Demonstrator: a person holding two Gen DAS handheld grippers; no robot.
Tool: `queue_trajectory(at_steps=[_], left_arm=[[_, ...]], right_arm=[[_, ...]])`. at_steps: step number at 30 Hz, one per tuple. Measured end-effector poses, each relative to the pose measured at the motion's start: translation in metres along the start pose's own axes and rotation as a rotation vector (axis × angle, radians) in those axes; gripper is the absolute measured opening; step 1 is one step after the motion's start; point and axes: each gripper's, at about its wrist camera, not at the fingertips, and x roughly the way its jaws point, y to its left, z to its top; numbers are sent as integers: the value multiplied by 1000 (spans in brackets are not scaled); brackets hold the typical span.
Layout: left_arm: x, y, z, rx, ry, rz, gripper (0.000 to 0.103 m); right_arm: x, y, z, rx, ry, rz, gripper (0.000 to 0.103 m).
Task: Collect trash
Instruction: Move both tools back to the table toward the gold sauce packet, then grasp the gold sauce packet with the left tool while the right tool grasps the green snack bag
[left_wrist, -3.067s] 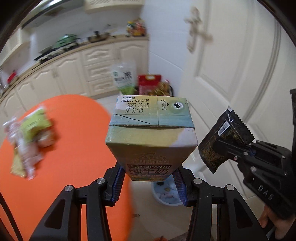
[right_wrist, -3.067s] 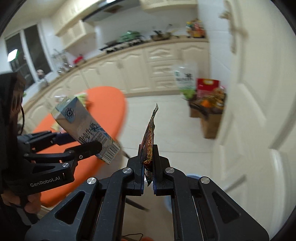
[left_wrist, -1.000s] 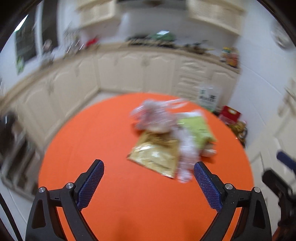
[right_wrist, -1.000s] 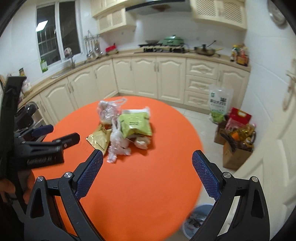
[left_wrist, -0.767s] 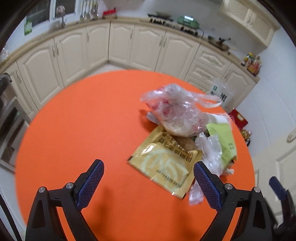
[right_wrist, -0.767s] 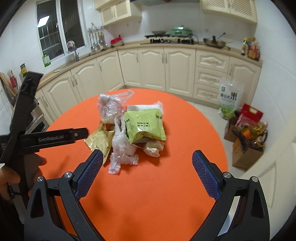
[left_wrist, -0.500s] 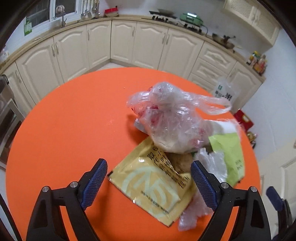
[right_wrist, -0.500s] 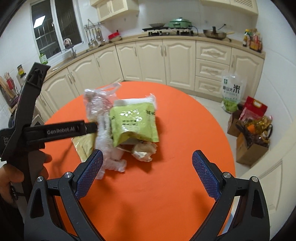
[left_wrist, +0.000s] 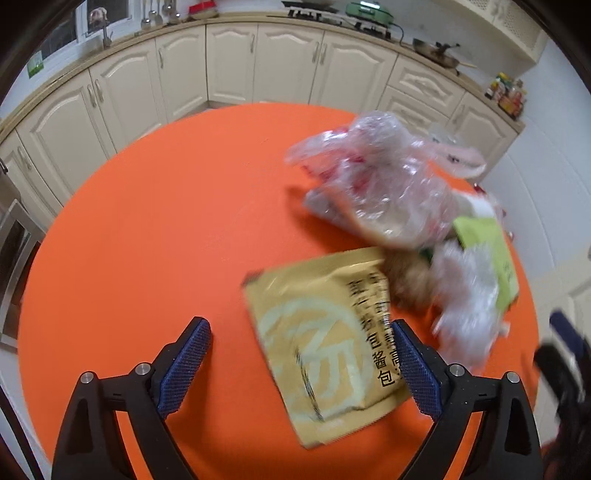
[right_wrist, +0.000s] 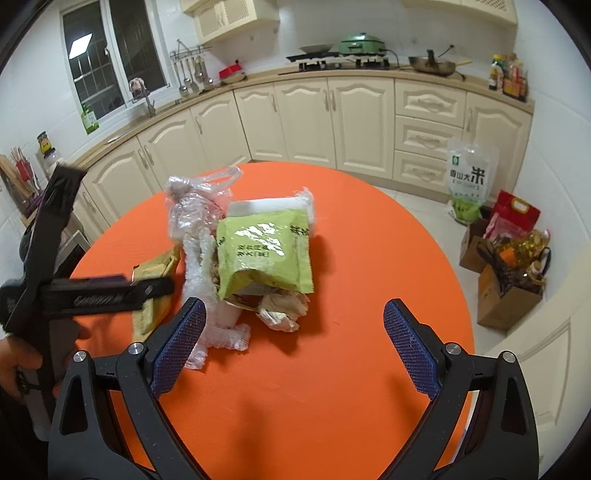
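Where both grippers hang over the round orange surface (right_wrist: 369, 266), the scene reads as follows.

Left gripper (left_wrist: 299, 363): fingers released and spread wide, having just been opening; the near part of the flat yellow-gold foil sachet with dark print (left_wrist: 325, 343) lies between them, with no pad pressing on it.
Right gripper (right_wrist: 291, 345): fingers released, spread wide, nothing between the pads; bare orange surface lies under them.
Trash pile: gathered left of centre on the surface in the right wrist view.
Yellow-gold sachet: flat on the surface at the near left edge of the pile, partly hidden behind the left gripper in the right wrist view.
Crumpled clear plastic bag (left_wrist: 384, 184): at the far side of the pile, touching the sachet's far edge.
Lime-green printed packet (right_wrist: 264, 253): on top of the pile, right of the clear bag.
Crumpled paper wad (right_wrist: 282, 308): just near of the green packet.
Clear wrinkled film strip (right_wrist: 214, 314): between sachet and green packet.
Background: cream kitchen cabinets (right_wrist: 325, 118) along the far wall.
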Motion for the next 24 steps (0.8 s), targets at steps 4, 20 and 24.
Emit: queue_trajectory(at_steps=[4, 20, 24], left_arm=[[-24, 30, 0, 14, -16, 17, 95], [-28, 23, -17, 166, -88, 48, 61], [-28, 29, -18, 174, -103, 21, 52]], right_arm=[[7, 7, 4, -16, 2, 4, 97], [62, 22, 34, -87, 94, 24, 71], [59, 22, 28, -96, 95, 26, 40]])
